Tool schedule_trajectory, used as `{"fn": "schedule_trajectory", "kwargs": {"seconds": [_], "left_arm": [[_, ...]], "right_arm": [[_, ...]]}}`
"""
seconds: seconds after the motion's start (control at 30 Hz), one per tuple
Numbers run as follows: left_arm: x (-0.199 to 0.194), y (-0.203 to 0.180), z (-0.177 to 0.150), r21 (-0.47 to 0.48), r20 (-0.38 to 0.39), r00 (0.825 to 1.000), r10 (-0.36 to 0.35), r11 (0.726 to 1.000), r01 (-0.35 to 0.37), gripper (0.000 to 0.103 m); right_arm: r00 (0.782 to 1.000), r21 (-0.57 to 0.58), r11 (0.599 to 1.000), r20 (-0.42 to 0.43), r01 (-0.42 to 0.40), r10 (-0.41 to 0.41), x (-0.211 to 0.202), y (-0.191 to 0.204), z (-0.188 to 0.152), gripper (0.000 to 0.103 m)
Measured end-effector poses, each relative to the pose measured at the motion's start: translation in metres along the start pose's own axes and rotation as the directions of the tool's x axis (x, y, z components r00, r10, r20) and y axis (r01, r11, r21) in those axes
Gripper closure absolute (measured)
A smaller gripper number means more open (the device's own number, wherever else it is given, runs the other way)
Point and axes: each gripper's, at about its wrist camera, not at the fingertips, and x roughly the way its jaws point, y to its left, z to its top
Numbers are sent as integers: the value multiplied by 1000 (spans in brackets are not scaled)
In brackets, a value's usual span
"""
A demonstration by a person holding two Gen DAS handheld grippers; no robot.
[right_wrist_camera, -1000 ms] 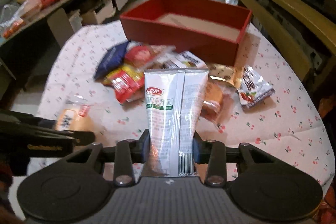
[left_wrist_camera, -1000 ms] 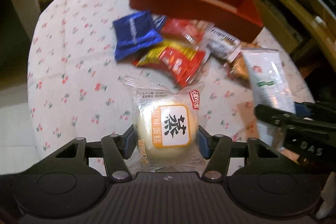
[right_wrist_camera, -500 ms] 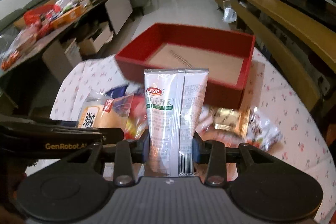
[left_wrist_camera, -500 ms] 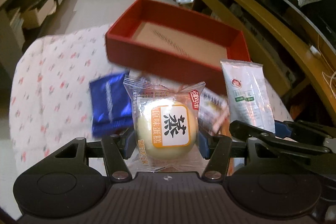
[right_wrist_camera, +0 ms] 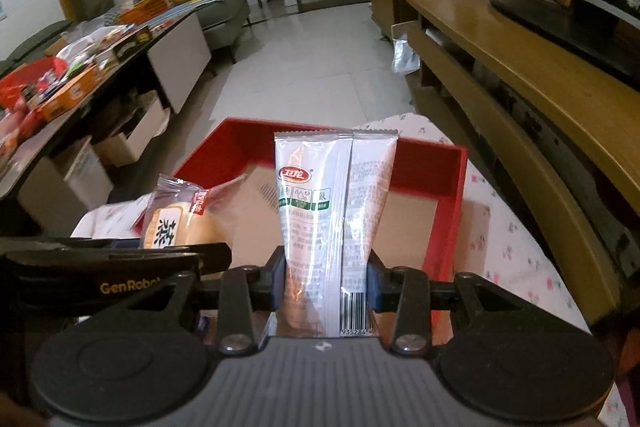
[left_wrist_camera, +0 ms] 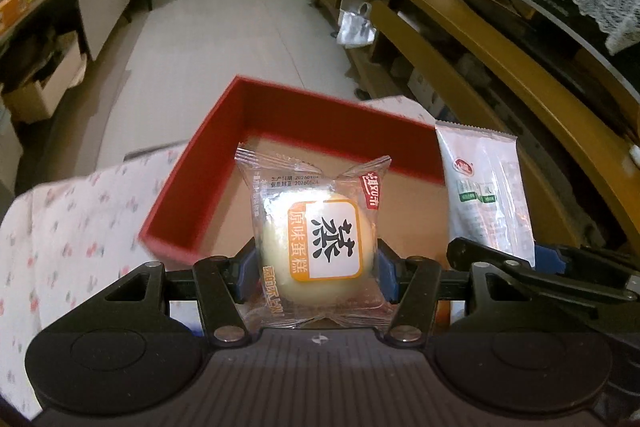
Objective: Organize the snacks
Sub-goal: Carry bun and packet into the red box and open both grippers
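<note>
Left wrist view: left gripper (left_wrist_camera: 316,267) is pointing steeply down, clamping a wrapped cake (left_wrist_camera: 320,239) at lower centre, over the red box (left_wrist_camera: 180,203). Right gripper (right_wrist_camera: 326,279) is gripping a white pouch (right_wrist_camera: 332,211) over the same box, beside the left. Flowered cloth (left_wrist_camera: 72,219) is lying under the box. Only the right wrist view is showing the cluttered table (right_wrist_camera: 80,63) at left.

free: red box (left_wrist_camera: 192,203) floor bare, open above | obstacle: box walls; wooden bench (right_wrist_camera: 520,75) at right
</note>
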Motion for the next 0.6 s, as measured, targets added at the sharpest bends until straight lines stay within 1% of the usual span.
{"fn": "schedule_trajectory", "kwargs": {"seconds": [0.17, 0.33, 0.43, 0.6], "left_arm": [[30, 5, 9, 6, -4, 1000, 14, 1000, -14, 39], [57, 15, 2, -12, -59, 998, 30, 999, -31, 39], [60, 14, -2, 17, -52, 997, 64, 998, -63, 40], [57, 11, -6, 43, -44, 996, 77, 996, -75, 37]], "right_arm": [[1000, -7, 1000, -15, 27, -27, 34, -3, 12, 57], [996, -33, 998, -70, 51, -53, 66, -1, 7, 57], [994, -45, 997, -90, 56, -60, 77, 0, 3, 57], [992, -42, 996, -103, 73, -77, 81, -2, 1, 55]]}}
